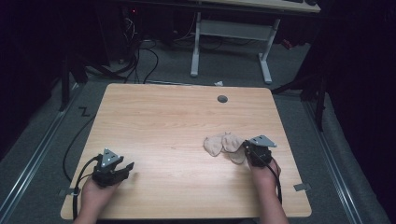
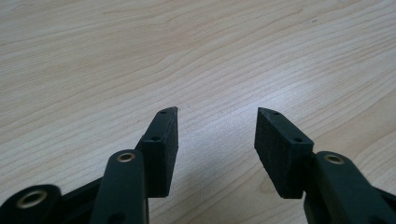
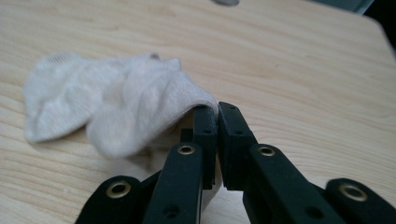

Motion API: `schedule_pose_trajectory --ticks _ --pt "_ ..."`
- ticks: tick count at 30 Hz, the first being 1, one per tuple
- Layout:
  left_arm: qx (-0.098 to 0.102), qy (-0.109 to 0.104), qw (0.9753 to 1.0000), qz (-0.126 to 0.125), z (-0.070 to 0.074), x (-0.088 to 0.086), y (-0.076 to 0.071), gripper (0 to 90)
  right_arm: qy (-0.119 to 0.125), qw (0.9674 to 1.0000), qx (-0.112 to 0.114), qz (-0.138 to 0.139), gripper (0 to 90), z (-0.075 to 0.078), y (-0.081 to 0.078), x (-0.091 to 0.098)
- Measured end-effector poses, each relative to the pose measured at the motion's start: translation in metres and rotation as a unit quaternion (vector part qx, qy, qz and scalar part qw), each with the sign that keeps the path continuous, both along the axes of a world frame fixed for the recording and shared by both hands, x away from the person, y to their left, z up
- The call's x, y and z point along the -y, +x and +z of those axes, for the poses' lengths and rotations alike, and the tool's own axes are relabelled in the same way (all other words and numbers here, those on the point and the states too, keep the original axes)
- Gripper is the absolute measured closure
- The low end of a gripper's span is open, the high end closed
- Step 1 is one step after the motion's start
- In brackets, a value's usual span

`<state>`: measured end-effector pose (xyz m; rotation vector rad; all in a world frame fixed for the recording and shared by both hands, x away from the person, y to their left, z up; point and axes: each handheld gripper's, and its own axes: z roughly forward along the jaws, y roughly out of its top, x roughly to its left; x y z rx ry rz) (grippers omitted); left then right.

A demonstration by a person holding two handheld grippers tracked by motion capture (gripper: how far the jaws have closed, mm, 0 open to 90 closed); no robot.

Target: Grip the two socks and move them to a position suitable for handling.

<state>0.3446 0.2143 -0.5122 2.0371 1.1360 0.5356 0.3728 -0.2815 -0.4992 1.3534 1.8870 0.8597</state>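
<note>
A small heap of pale beige socks (image 1: 223,144) lies on the wooden table (image 1: 163,121), right of the middle. My right gripper (image 1: 246,148) sits at the heap's right side. In the right gripper view its jaws are pinched together on the edge of a sock (image 3: 116,102), and the cloth drapes left from the right gripper's tips (image 3: 215,109). My left gripper (image 1: 127,169) rests near the table's front left corner. In the left gripper view my left gripper (image 2: 217,114) stands open over bare wood, with nothing between its pads.
A grey round grommet (image 1: 222,99) sits in the tabletop near the far edge. Beyond the table stand a white-legged desk (image 1: 231,28) and loose cables (image 1: 140,56) on the floor. Dark surroundings flank both sides.
</note>
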Motion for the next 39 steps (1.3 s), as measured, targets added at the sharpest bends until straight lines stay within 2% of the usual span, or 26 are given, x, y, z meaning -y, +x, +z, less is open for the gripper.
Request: schedule_pose_trajectory --ticks 4,5,11,16,19,24,27,30,31,32,33,36,38,39 --pt "0.0 0.002 1.0 -0.007 0.001 0.004 0.001 50.0 0.01 0.9998 0.004 -0.016 86.6 0.001 -0.006 0.011" --pt "0.001 0.002 0.9999 -0.01 0.001 0.006 0.002 50.0 0.021 0.9995 0.006 -0.021 86.6 0.005 -0.009 0.016" --pt "0.002 -0.001 0.9999 -0.016 0.002 0.011 0.005 50.0 0.029 0.9993 0.001 -0.022 86.5 0.003 -0.018 0.021" --pt "0.004 -0.004 0.9997 -0.023 0.003 0.017 0.008 49.9 0.033 0.9991 0.008 -0.027 86.4 0.006 -0.031 0.025" --pt "0.003 -0.001 0.9995 -0.032 0.003 0.024 0.012 49.8 0.028 0.9992 -0.008 -0.026 86.3 0.003 -0.043 0.029" --pt "0.001 -0.002 0.9991 -0.043 0.003 0.033 0.015 49.9 0.024 0.9993 -0.021 -0.019 86.3 0.0 -0.057 0.029" --pt "0.0 -0.005 0.9988 -0.049 0.003 0.038 0.016 49.8 0.027 0.999 -0.036 -0.002 86.2 -0.005 -0.068 0.026" --pt "0.0 -0.01 0.9984 -0.056 0.003 0.044 0.017 49.8 0.023 0.9985 -0.049 0.009 86.1 -0.009 -0.071 0.023" --pt "0.0 -0.01 0.9982 -0.06 0.003 0.047 0.017 49.8 0.015 0.9977 -0.064 0.019 86.0 -0.013 -0.073 0.019" --pt "0.0 -0.01 0.9982 -0.06 0.003 0.047 0.017 49.9 0.015 0.9977 -0.064 0.019 86.0 -0.013 -0.073 0.019" --pt "0.001 -0.01 0.9979 -0.063 0.003 0.049 0.018 49.8 0.012 0.9965 -0.078 0.027 85.9 -0.017 -0.072 0.016" --pt "0.001 -0.011 0.9977 -0.067 0.003 0.052 0.018 49.8 0.009 0.9956 -0.086 0.036 85.4 -0.02 -0.073 0.013" --pt "0.001 -0.007 0.9975 -0.071 0.003 0.055 0.019 49.5 0.018 0.9937 -0.101 0.044 76.3 -0.021 -0.074 0.012" --pt "0.001 -0.007 0.9975 -0.071 0.003 0.055 0.019 49.4 0.018 0.9937 -0.101 0.044 76.3 -0.021 -0.074 0.012"
